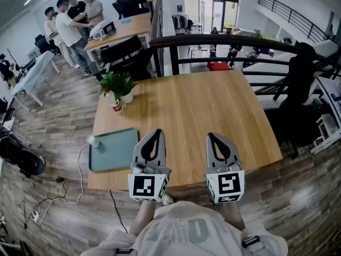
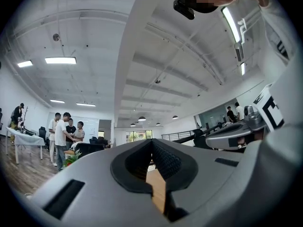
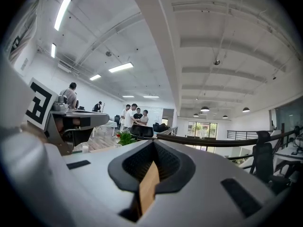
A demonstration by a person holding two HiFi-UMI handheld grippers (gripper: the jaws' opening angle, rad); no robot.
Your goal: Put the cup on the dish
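A small white cup (image 1: pixel 92 141) stands at the far left corner of a flat teal dish (image 1: pixel 114 151) lying on the wooden table's near left part. Whether the cup rests on the dish or just beside it I cannot tell. My left gripper (image 1: pixel 158 132) is held over the table's near edge, just right of the dish, shut and holding nothing. My right gripper (image 1: pixel 212 136) hovers beside it, also shut and holding nothing. In the left gripper view the jaws (image 2: pixel 152 142) point level across the table. The right gripper view shows its shut jaws (image 3: pixel 154 144) and the cup (image 3: pixel 85 148) far left.
A potted plant (image 1: pixel 120 84) and a red-labelled bottle (image 1: pixel 116 106) stand at the table's far left. A dark railing (image 1: pixel 224 39) runs behind the table (image 1: pixel 213 100). A cable (image 1: pixel 80 169) hangs off the left edge. People stand far off at back left.
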